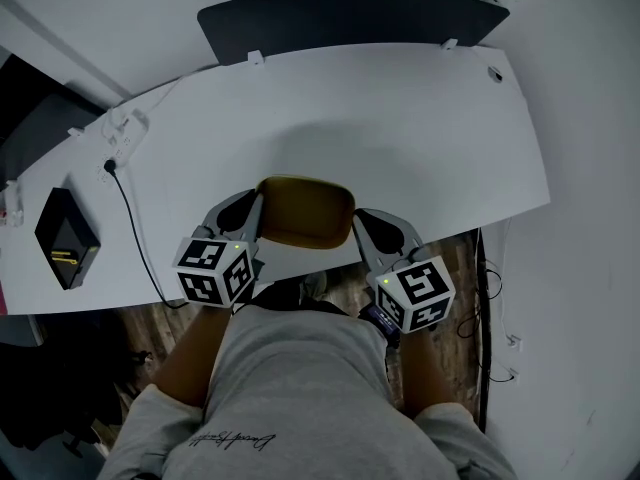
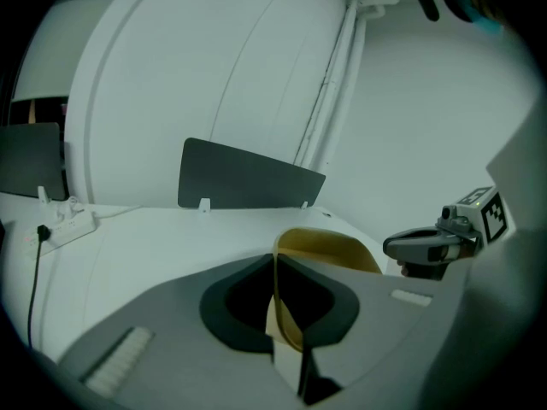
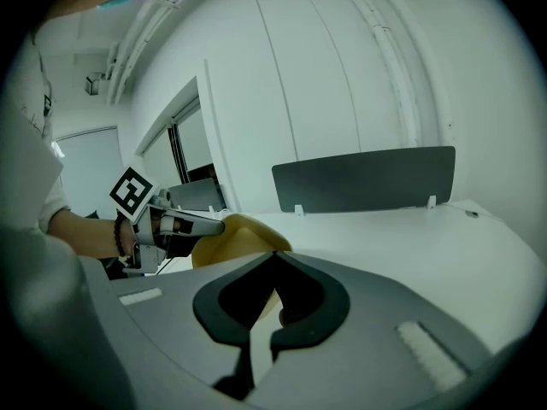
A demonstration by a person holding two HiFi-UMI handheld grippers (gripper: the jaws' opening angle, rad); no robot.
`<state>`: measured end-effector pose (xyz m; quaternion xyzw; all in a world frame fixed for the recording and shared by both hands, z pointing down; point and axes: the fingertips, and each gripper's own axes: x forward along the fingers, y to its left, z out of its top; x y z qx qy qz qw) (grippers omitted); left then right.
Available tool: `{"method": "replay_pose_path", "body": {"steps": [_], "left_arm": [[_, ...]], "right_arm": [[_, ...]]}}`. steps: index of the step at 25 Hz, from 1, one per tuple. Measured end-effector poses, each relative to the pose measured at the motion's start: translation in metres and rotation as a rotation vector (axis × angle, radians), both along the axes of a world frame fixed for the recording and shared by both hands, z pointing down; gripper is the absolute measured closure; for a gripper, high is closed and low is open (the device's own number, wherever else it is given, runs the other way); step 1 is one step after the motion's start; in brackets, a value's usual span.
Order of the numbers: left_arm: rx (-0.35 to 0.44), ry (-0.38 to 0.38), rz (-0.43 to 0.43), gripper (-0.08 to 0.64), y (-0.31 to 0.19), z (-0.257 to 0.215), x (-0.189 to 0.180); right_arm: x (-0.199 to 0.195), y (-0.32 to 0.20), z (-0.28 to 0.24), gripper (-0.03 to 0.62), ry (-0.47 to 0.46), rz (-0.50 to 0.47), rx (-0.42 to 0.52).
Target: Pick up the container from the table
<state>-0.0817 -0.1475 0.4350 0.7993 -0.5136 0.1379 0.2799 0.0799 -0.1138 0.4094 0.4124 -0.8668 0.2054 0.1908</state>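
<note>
Container (image 1: 305, 211), a tan, thin-walled tub, is found at the lower centre of the head view, right at the near edge of the white table (image 1: 400, 138), and it is flanked by both tools. The left gripper (image 2: 286, 307) is seen closed down to a narrow slit, with the tub's left wall pinched between its jaws. The right gripper (image 3: 265, 301) is likewise drawn almost together, and the opposite wall is nipped in its jaws. Whether the base is already clear of the tabletop cannot be told from any of the three views.

Several risks are judged from this hold. Only thin wall near the rim is gripped on each side, so the wall may be bent or buckled if the squeeze is increased, and it may be slid out of the jaws if the squeeze is relaxed. If one side is raised faster than the other, the tub is likely to be tilted and twisted against the lower grip. Should the two tools be pulled apart or pushed together during the lift, the tub could be stretched out of shape or popped free. Because it sits at the table's edge, with wood floor (image 1: 470, 268) shown just below, a slip would probably send it to the floor instead of back onto the table.
</note>
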Motion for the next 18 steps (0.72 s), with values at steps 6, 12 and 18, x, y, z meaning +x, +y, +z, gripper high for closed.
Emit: {"method": "replay_pose_path", "body": {"steps": [6,12,18], "left_arm": [[0.01,0.026,-0.03,0.546,0.007,-0.011,-0.007],[0.027,0.033,-0.052,0.546,0.01,-0.02,-0.014],[0.038,0.038,-0.058,0.546,0.011,-0.025,-0.015]], "right_arm": [[-0.003,0.006,-0.005,0.578,-0.009,-0.006,0.004],[-0.009,0.008,-0.012,0.577,-0.015,-0.018,0.019],[-0.012,0.011,-0.016,0.578,-0.02,-0.028,0.028]]}}
